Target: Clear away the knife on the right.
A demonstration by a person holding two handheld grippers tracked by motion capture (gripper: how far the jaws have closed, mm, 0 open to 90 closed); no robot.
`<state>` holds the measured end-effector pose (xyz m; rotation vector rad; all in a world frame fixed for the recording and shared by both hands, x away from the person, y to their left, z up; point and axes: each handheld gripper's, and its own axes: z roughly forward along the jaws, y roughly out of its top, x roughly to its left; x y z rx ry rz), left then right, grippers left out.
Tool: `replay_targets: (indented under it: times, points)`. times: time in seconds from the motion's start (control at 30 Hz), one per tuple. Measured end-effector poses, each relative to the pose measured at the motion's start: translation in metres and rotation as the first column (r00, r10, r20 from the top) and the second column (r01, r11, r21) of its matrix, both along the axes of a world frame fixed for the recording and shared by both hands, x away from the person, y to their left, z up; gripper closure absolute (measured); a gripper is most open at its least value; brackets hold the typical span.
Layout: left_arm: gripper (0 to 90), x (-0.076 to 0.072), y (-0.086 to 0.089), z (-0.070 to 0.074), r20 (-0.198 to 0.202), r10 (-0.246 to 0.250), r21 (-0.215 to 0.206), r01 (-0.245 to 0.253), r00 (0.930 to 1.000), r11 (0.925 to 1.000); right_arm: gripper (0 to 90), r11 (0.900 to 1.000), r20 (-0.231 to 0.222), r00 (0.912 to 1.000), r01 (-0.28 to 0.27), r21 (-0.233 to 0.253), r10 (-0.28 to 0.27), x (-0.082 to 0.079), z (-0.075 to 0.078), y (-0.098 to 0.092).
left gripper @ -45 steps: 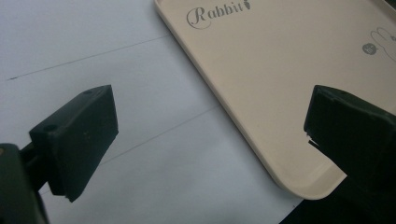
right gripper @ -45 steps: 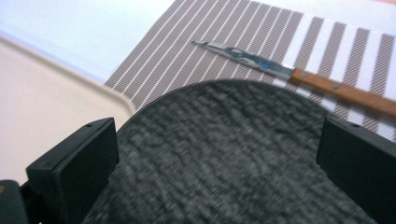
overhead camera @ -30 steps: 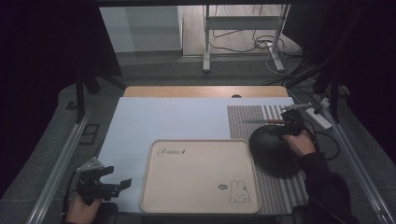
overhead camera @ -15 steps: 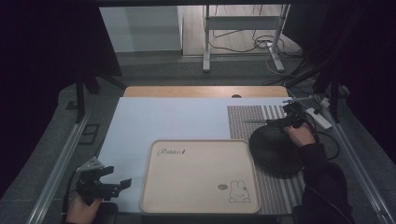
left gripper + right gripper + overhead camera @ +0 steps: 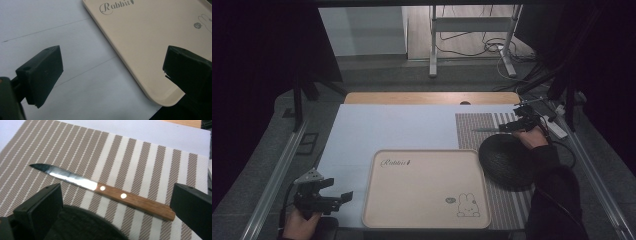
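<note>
Knife (image 5: 105,190), one only, lies flat on the striped mat (image 5: 140,157) at the far right of the tabletop, just beyond one black dish (image 5: 507,161). The right hand-held gripper (image 5: 516,126) hovers released over its handle. The left hand-held gripper (image 5: 334,198), also released, waits beside the single tray's (image 5: 427,187) near left corner, bare sheet around it.
</note>
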<state>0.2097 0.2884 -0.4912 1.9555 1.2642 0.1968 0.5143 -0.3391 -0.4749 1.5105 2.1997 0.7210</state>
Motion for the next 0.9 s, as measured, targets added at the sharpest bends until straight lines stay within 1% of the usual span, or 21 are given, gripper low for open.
replay_targets:
  times: [0.17, 0.2, 0.23, 0.27, 0.3, 0.33, 0.37, 0.4, 0.43, 0.47, 0.5, 0.53, 0.57, 0.6, 0.63, 0.7, 0.77, 0.9]
  points:
    - [3.6, 0.0, 0.0, 0.0, -0.001, 0.0, 0.001, 0.0, 1.0, 1.0, 0.0, 1.0, -0.002, 0.9998, 0.017, -0.021, -0.017, 0.007, -0.001, -0.003]
    - [3.6, 0.0, 0.0, 0.0, -0.002, -0.001, 0.001, 0.001, 1.0, 1.0, 5.3, 1.0, 0.01, 0.9997, 0.024, -0.016, -0.023, 0.01, 0.0, -0.005]
    - [3.6, 0.0, 0.0, 0.0, -0.002, -0.001, 0.001, 0.001, 1.0, 1.0, 8.6, 1.0, 0.014, 0.9996, 0.023, -0.013, -0.023, 0.01, 0.0, -0.006]
    - [3.7, 0.0, 0.0, 0.0, -0.003, -0.001, 0.002, 0.001, 1.0, 1.0, 15.3, 1.0, 0.014, 0.9996, 0.024, -0.009, -0.024, 0.011, 0.001, -0.007]
    - [3.7, 0.0, 0.0, 0.0, -0.003, -0.001, 0.002, 0.001, 1.0, 1.0, 24.9, 1.0, 0.011, 0.9999, 0.012, -0.01, -0.012, 0.012, 0.001, -0.01]
    - [3.7, 0.0, 0.0, 0.0, -0.003, -0.002, 0.003, 0.002, 1.0, 1.0, 30.8, 1.0, 0.007, 1.0, 0.005, -0.015, -0.005, 0.012, 0.002, -0.011]
    - [3.7, 0.0, 0.0, 0.0, -0.004, -0.002, 0.003, 0.002, 1.0, 1.0, 38.0, 1.0, 0.003, 0.9999, 0.011, -0.026, -0.011, 0.013, 0.002, -0.012]
    - [3.7, 0.0, 0.0, 0.0, -0.004, -0.002, 0.003, 0.002, 1.0, 1.0, 48.0, 0.999, -0.001, 0.9999, 0.013, -0.039, -0.013, 0.013, 0.002, -0.014]
    - [3.7, 0.0, -0.001, 0.0, -0.004, -0.003, 0.005, 0.003, 1.0, 1.0, 54.5, 0.999, -0.011, 0.9999, 0.012, -0.045, -0.013, 0.014, 0.003, -0.016]
    - [3.7, 0.0, -0.001, 0.0, -0.004, -0.003, 0.005, 0.003, 1.0, 1.0, 54.5, 0.999, -0.011, 0.9999, 0.012, -0.045, -0.013, 0.014, 0.003, -0.016]
    - [3.7, 0.0, -0.001, 0.0, -0.004, -0.003, 0.006, 0.003, 1.0, 1.0, 71.8, 0.999, -0.027, 0.9993, 0.023, -0.039, -0.024, 0.017, 0.003, -0.021]
    - [3.7, 0.001, -0.001, 0.0, -0.005, -0.003, 0.006, 0.003, 1.0, 1.0, 78.0, 0.999, -0.03, 0.9992, 0.025, -0.03, -0.026, 0.018, 0.003, -0.023]
    - [3.7, 0.001, -0.001, 0.0, -0.005, -0.003, 0.006, 0.003, 1.0, 1.0, 78.0, 0.999, -0.03, 0.9992, 0.025, -0.03, -0.026, 0.018, 0.003, -0.023]
    - [3.7, 0.001, -0.001, 0.0, -0.005, -0.003, 0.006, 0.003, 1.0, 1.0, 89.5, 0.999, -0.034, 0.999, 0.028, -0.026, -0.028, 0.02, 0.003, -0.029]
    - [3.7, 0.001, -0.001, 0.0, -0.006, -0.003, 0.006, 0.003, 1.0, 1.0, 89.5, 0.999, -0.03, 0.9992, 0.026, -0.031, -0.027, 0.021, 0.002, -0.03]
    - [3.7, 0.001, -0.001, 0.0, -0.007, -0.003, 0.007, 0.003, 1.0, 1.0, 89.6, 0.999, -0.046, 0.9986, 0.023, -0.035, -0.025, 0.024, -0.001, -0.034]
    - [3.7, 0.001, -0.001, 0.0, -0.007, -0.004, 0.008, 0.004, 1.0, 1.0, 89.6, 0.998, -0.051, 0.9984, 0.022, -0.06, -0.025, 0.025, -0.006, -0.036]
    - [3.8, 0.001, -0.001, 0.0, -0.008, -0.004, 0.012, 0.004, 1.0, 0.9999, 89.5, 0.997, -0.07, 0.9973, 0.013, -0.075, -0.019, 0.027, -0.014, -0.039]
